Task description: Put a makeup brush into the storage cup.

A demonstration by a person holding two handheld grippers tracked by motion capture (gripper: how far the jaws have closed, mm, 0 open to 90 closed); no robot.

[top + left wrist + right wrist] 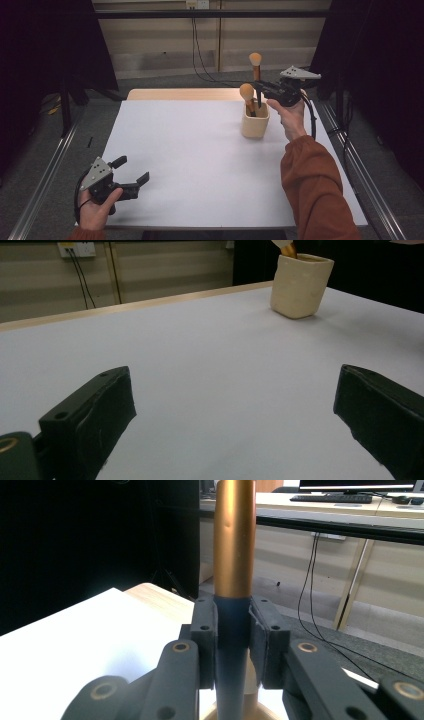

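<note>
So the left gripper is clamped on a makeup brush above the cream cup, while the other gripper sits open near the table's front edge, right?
Not quite: the right gripper is clamped on the makeup brush above the cream cup, as the right gripper view shows. The left gripper is the open one near the front edge.

The held brush (233, 540) loses its head past the top edge.

Dim, soft overhead light; dark surroundings, faint shadows, slightly blurred close-ups.
</note>
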